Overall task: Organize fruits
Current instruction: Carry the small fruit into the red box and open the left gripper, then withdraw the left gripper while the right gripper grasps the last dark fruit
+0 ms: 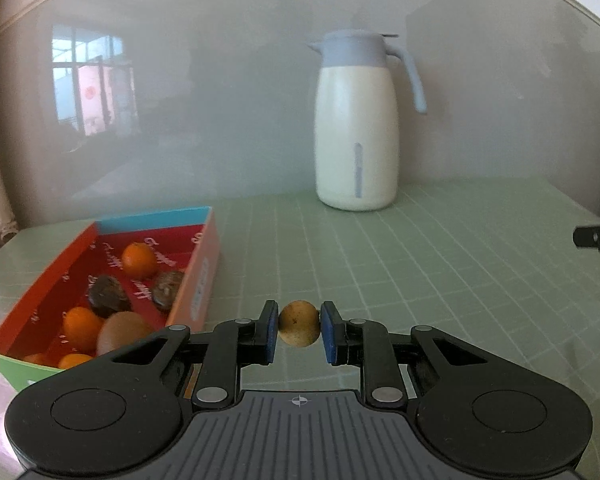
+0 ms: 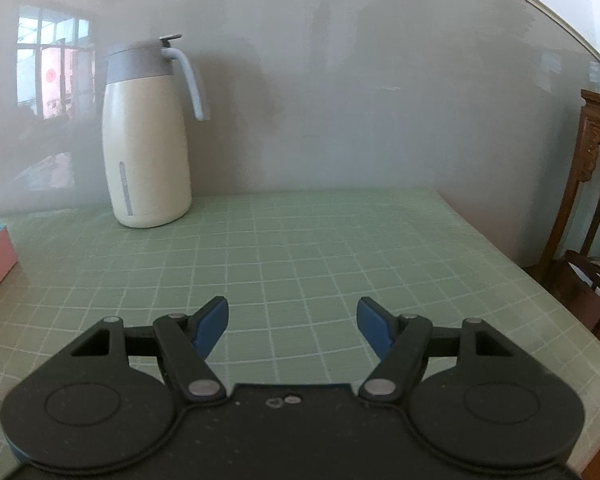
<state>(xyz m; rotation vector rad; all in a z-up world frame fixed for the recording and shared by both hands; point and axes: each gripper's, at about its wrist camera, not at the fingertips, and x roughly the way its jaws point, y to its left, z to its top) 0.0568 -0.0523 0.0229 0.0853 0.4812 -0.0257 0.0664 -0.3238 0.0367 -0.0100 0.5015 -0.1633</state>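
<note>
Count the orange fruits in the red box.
4 visible: one at the back, one mid-left, and two partly hidden at the front wall of the red box. More may be hidden.

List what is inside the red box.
In the box: three oranges, with a sliver of a fourth at the front wall, two dark brown fruits and a kiwi. The front wall and the left gripper's body hide the near corner, so more may lie there.

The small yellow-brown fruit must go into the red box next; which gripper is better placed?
Left. The left gripper already holds the fruit, and the red box lies just to its left. The right gripper is open, holds nothing, and sees only the box's corner.
</note>
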